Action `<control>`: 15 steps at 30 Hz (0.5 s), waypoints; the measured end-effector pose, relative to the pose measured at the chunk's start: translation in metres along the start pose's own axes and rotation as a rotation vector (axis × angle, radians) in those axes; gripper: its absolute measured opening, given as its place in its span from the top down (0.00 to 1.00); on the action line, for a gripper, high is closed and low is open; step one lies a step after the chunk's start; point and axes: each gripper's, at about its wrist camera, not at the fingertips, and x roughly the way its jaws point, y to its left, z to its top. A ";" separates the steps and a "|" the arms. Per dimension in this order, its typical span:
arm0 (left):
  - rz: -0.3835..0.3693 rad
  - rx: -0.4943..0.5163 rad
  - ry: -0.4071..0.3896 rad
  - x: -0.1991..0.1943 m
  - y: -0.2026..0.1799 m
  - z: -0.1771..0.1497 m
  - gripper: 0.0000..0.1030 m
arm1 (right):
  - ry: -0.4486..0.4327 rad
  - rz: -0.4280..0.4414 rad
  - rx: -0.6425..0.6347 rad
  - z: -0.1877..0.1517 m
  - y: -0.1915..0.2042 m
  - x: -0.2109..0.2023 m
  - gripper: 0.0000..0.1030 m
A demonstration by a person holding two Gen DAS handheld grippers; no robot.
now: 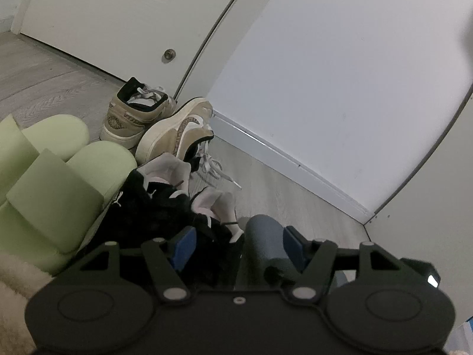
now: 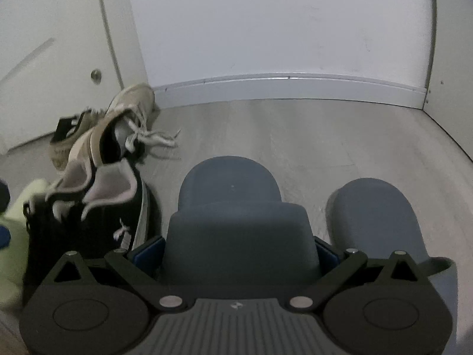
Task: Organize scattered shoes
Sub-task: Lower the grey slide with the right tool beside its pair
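In the right wrist view my right gripper (image 2: pixel 236 248) is shut on the strap of a blue-grey slipper (image 2: pixel 233 177) that rests flat on the floor, toe toward the wall. Its twin slipper (image 2: pixel 375 216) lies just to the right. A pair of black sneakers (image 2: pixel 97 216) stands to the left of it. In the left wrist view my left gripper (image 1: pixel 239 245) is open low over the black sneakers (image 1: pixel 153 204), with the blue-grey slipper (image 1: pixel 263 236) beside its right finger. Two green slippers (image 1: pixel 44 177) lie on the left. Two tan sneakers (image 1: pixel 139 115) sit by the door, one tipped on its side (image 1: pixel 177 136).
A white door (image 1: pixel 103 14) with a round metal fitting (image 1: pixel 169 54) stands at the back left. A wall with a white baseboard (image 2: pixel 266 88) closes the far side, and a white panel (image 2: pixel 449 59) closes the right. Something cream and fluffy (image 1: pixel 11 278) lies at the lower left. Bare floor (image 2: pixel 266 130) stretches before the baseboard.
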 end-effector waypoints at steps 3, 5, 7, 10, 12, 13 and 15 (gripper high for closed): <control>0.003 -0.002 0.006 0.001 0.000 0.000 0.35 | 0.008 -0.024 -0.052 -0.011 0.004 0.000 0.03; 0.007 0.002 0.012 0.003 -0.001 0.000 0.35 | 0.041 -0.028 -0.058 -0.015 0.005 0.006 0.03; 0.011 0.006 0.016 0.003 -0.001 -0.001 0.35 | 0.049 -0.023 -0.053 -0.016 0.004 0.006 0.03; 0.011 0.005 0.014 0.002 0.000 -0.001 0.35 | 0.049 0.001 -0.018 -0.013 0.000 0.002 0.03; 0.010 -0.002 0.017 0.002 0.001 -0.002 0.35 | 0.066 0.031 0.017 -0.009 -0.006 0.002 0.03; 0.010 -0.003 0.018 0.003 0.001 -0.001 0.35 | 0.074 0.052 0.038 -0.007 -0.011 0.001 0.02; 0.012 -0.006 0.021 0.003 0.002 -0.002 0.35 | 0.075 0.090 0.071 -0.004 -0.017 -0.004 0.02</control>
